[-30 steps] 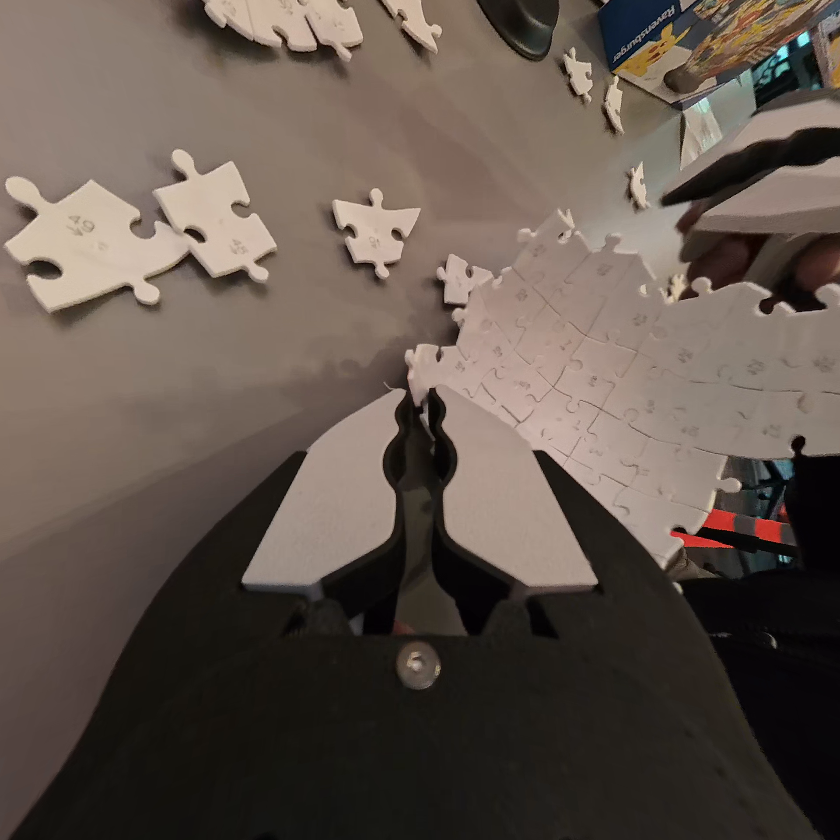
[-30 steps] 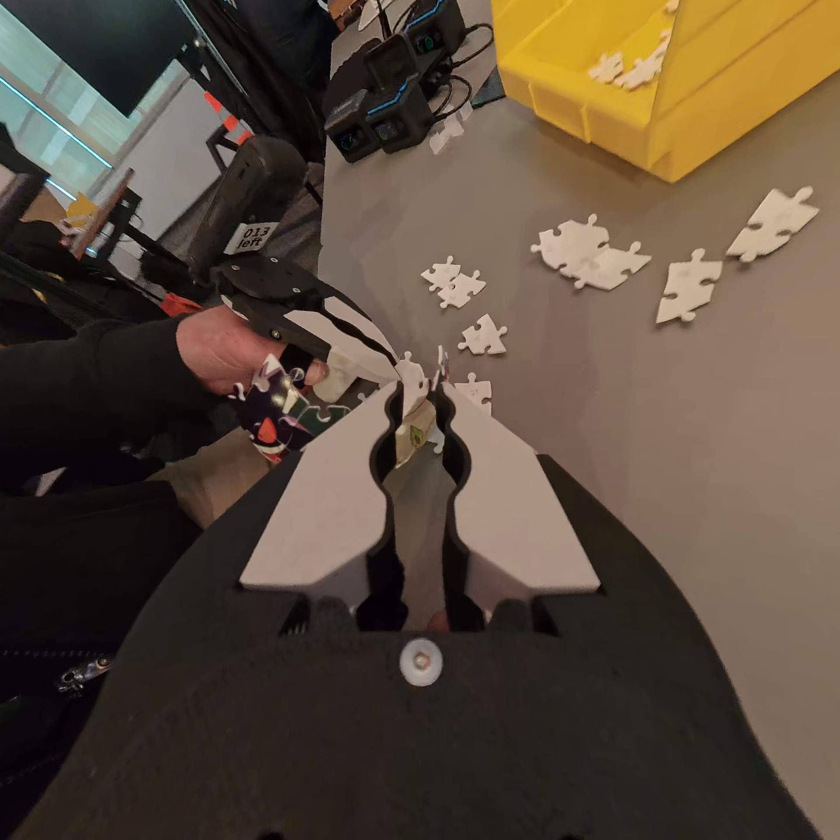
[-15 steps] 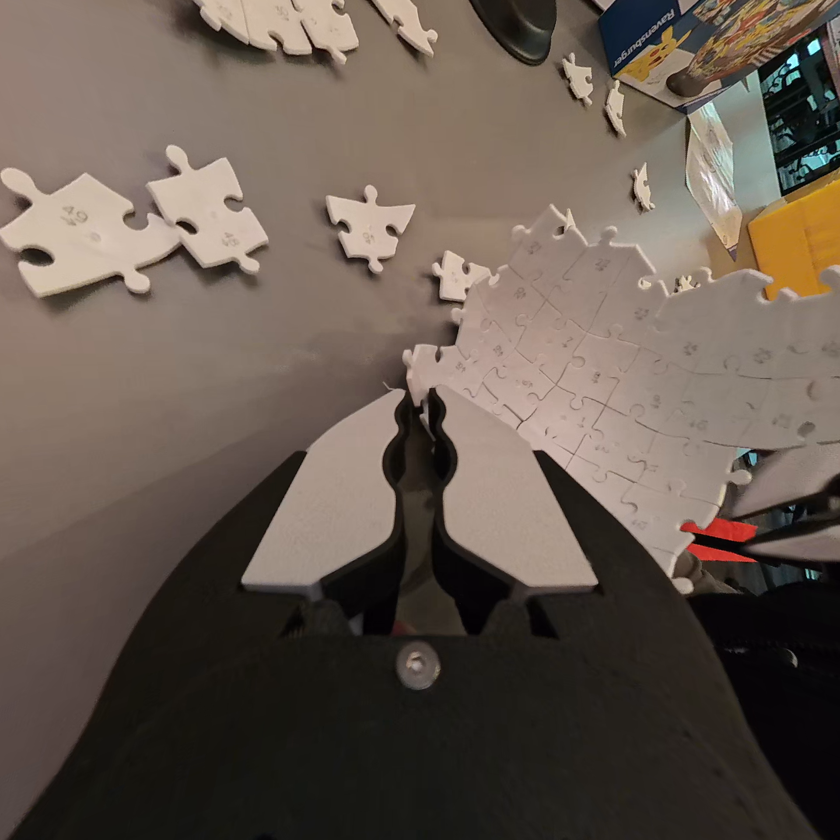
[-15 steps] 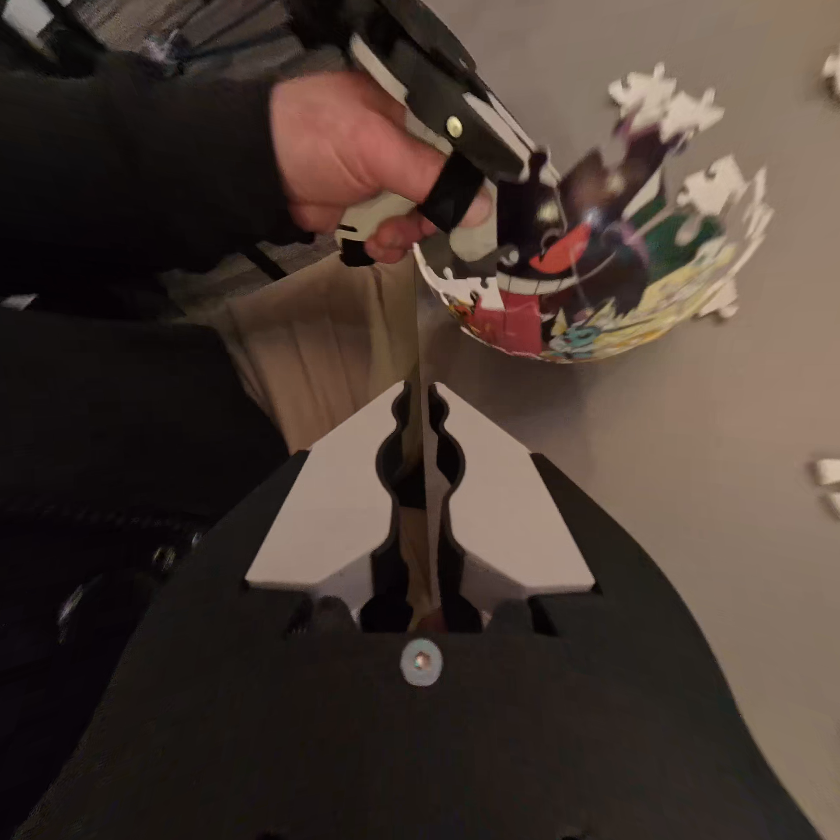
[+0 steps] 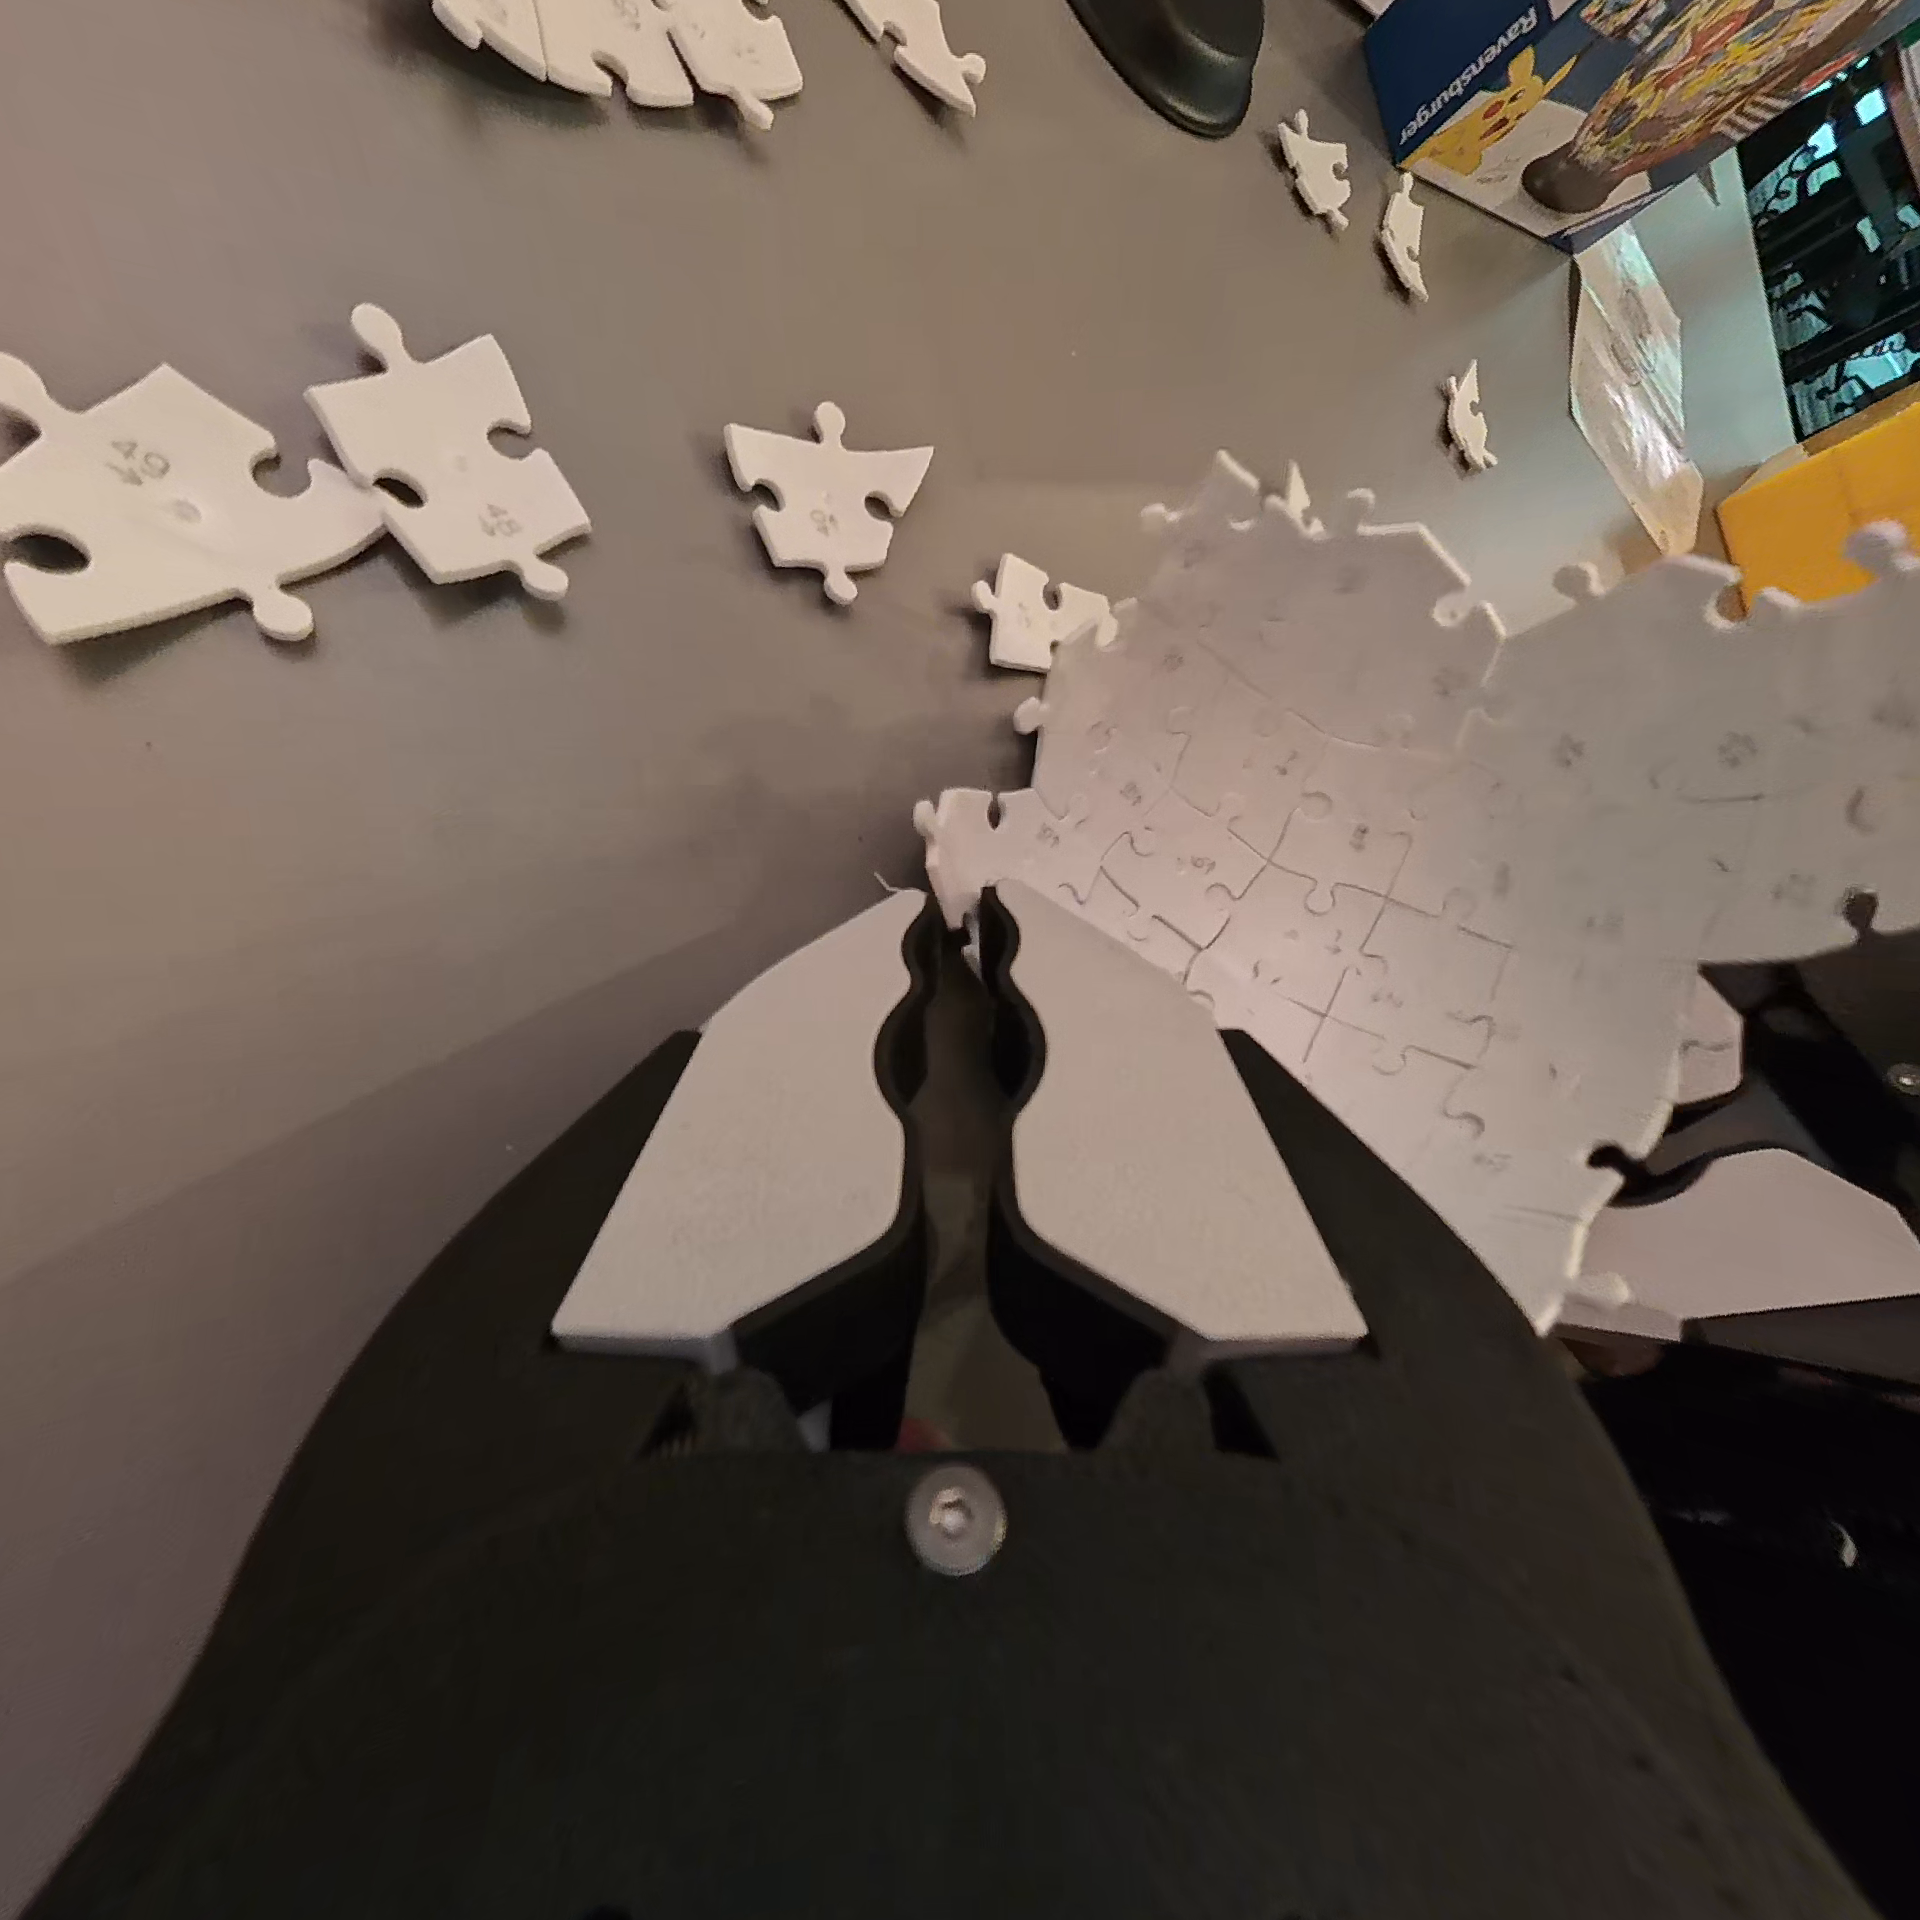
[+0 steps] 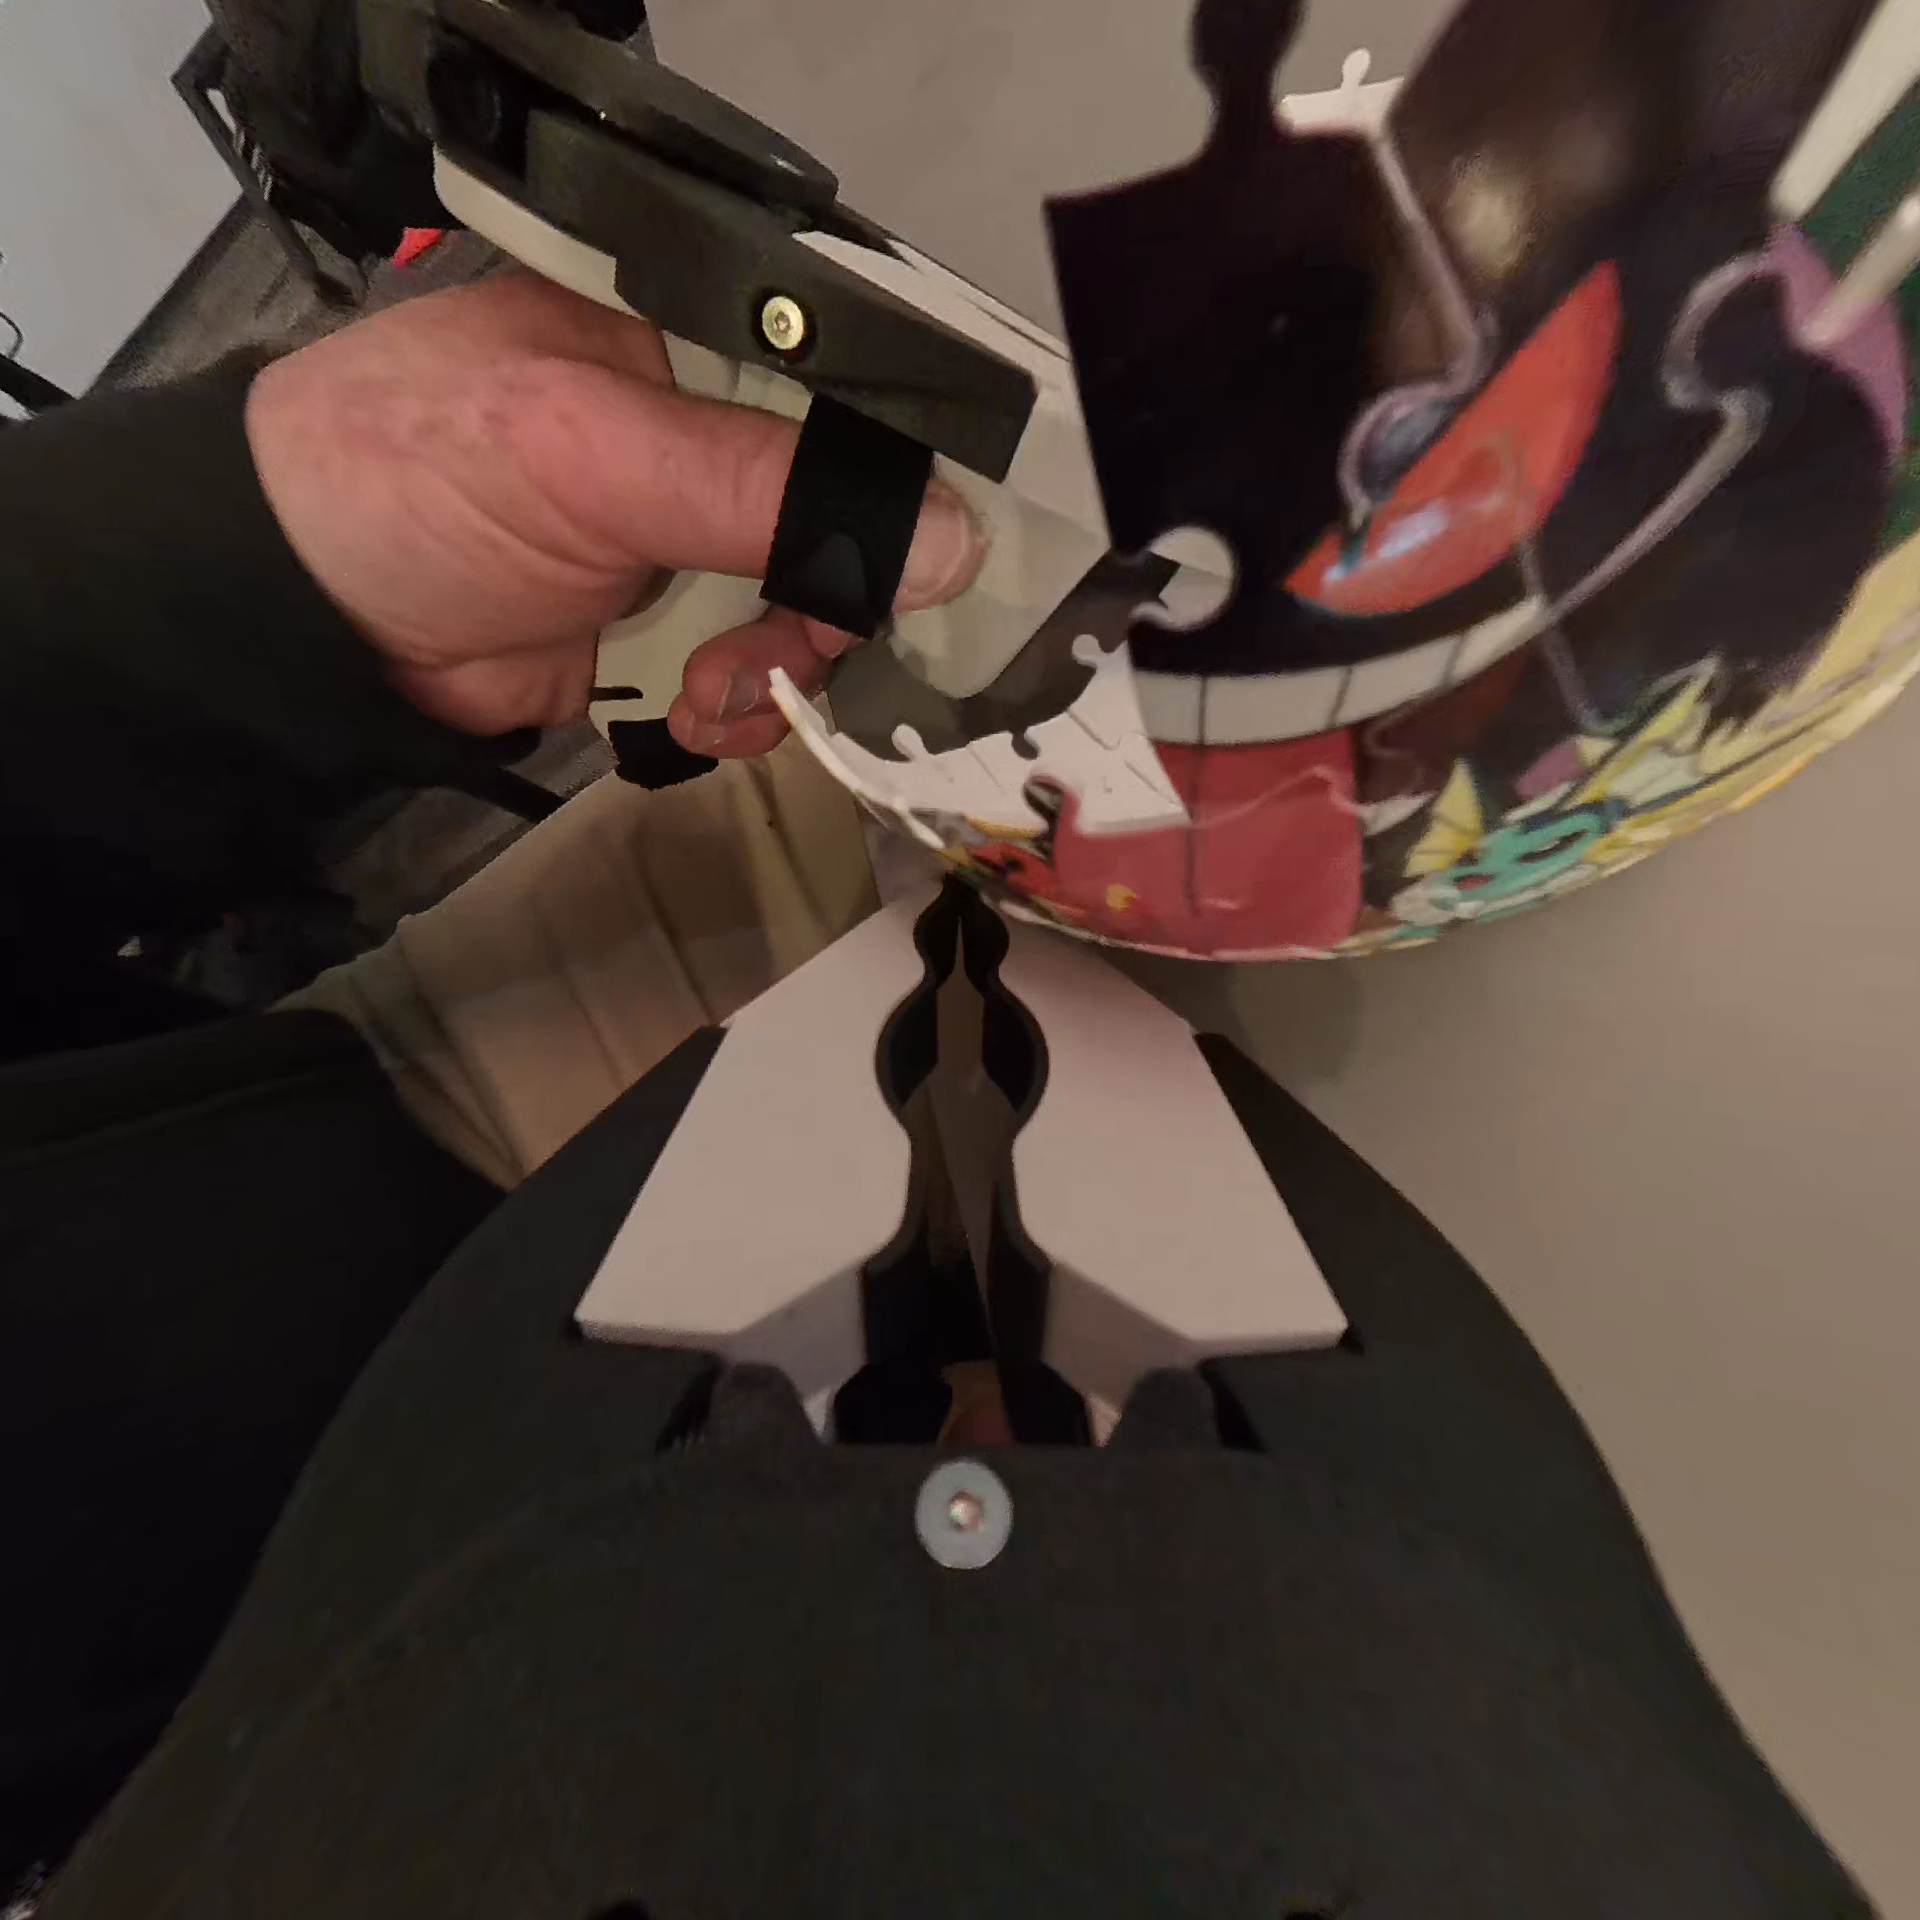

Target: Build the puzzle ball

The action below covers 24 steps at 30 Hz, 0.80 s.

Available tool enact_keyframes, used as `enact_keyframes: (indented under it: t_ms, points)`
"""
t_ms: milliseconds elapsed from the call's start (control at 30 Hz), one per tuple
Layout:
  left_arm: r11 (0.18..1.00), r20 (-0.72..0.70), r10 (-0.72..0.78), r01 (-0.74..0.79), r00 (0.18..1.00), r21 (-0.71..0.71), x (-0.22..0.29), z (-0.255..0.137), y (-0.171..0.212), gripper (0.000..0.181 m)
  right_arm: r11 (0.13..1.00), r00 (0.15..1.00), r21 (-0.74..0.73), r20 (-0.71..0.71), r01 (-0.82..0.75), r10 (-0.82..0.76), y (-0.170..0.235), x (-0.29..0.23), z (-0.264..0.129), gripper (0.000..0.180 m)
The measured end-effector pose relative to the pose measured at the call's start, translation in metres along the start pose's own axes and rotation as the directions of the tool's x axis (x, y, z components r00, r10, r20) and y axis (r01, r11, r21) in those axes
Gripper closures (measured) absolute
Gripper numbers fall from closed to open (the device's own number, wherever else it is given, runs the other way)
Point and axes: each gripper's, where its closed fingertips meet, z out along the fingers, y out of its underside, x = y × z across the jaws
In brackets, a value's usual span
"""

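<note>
The half-built puzzle ball is a curved shell, white inside and with a colourful picture outside. My left gripper is shut on the shell's rim and holds it above the grey table; it also shows in the right wrist view with a hand around it. My right gripper is shut on a thin puzzle piece seen edge-on. Its tips sit just under the shell's lower edge. In the left wrist view the right gripper shows below the shell.
Loose white pieces lie on the table to the left and at the top. A black stand, the puzzle box and a yellow bin are at the far right. One gripper's finger ends stand about 9 centimetres off the other's.
My right gripper has swung from over the table to under the shell, which now looms close. My left gripper has kept its hold on the rim.
</note>
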Motion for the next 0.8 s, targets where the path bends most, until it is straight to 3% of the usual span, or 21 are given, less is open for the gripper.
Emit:
enact_keyframes:
  t_ms: [800]
  points:
    - [0.998,0.017,0.057,-0.057,0.998,-0.002,0.008,-0.004,0.012,0.171,0.999,0.998,0.036,-0.055,-0.030,0.031,-0.004,0.010,0.002,0.180]
